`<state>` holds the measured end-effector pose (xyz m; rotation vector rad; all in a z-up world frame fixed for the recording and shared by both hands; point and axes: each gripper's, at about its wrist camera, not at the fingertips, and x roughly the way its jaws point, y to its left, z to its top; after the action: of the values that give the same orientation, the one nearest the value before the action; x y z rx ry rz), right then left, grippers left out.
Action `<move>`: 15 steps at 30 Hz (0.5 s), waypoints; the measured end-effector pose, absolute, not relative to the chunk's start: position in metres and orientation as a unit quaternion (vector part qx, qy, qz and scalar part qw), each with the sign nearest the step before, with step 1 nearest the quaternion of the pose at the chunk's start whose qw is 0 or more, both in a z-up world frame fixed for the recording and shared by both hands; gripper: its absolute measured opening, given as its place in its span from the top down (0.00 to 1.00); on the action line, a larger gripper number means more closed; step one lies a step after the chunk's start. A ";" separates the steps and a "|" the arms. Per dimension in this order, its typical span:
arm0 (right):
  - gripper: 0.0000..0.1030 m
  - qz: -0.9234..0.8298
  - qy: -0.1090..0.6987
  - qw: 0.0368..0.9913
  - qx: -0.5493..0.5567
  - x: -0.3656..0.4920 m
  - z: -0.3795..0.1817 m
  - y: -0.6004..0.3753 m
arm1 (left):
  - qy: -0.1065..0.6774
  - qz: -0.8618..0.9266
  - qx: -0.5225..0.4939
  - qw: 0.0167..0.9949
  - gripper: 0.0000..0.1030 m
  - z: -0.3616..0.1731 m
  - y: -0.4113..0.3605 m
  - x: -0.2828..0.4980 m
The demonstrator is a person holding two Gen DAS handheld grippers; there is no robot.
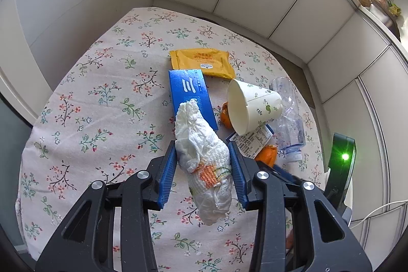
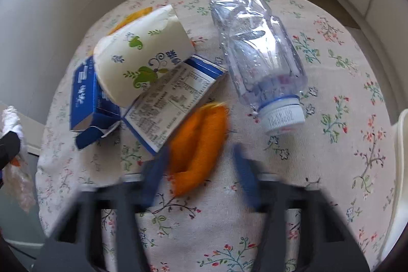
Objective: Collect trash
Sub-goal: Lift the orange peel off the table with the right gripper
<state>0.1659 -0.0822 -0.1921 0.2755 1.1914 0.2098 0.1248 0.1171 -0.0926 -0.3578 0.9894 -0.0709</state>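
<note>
My left gripper (image 1: pixel 202 147) is shut on a crumpled white tissue (image 1: pixel 199 129) with an orange print, held above the floral tablecloth (image 1: pixel 102 106). My right gripper (image 2: pixel 199 170) is blurred and points down at an orange peel (image 2: pixel 201 134). The peel lies between its blue fingers (image 2: pixel 244 175), close to the left one. A gap shows on the right side, so the jaws stand open. Just beyond lie a tipped paper cup (image 2: pixel 142 55), a blue-and-white carton (image 2: pixel 173 98), a blue box (image 2: pixel 84 98) and a crushed clear bottle (image 2: pixel 257 47).
A yellow snack wrapper (image 1: pixel 201 63) lies at the far side of the pile, behind the blue box (image 1: pixel 188 88). A second orange peel (image 1: pixel 225 116) sits under the cup (image 1: pixel 252 106). White cabinet doors (image 1: pixel 280 4) wrap around the table. A black device with a green light (image 1: pixel 344 157) stands at the right.
</note>
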 end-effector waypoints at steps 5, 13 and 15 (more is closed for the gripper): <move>0.79 0.109 0.544 0.822 0.131 0.159 -0.182 -0.085 | 0.472 -0.032 -0.170 0.864 0.63 -0.092 0.117 0.124; 0.79 0.113 0.509 0.844 0.123 0.154 -0.149 -0.095 | 0.462 -0.032 -0.172 0.869 0.63 -0.086 0.117 0.122; 0.79 0.117 0.500 0.850 0.122 0.153 -0.142 -0.093 | 0.460 -0.033 -0.171 0.871 0.63 -0.084 0.116 0.121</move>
<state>0.1525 -0.0931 -0.1415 0.2566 1.0529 0.2455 0.1214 0.1162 -0.0839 -0.3567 0.9618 -0.0681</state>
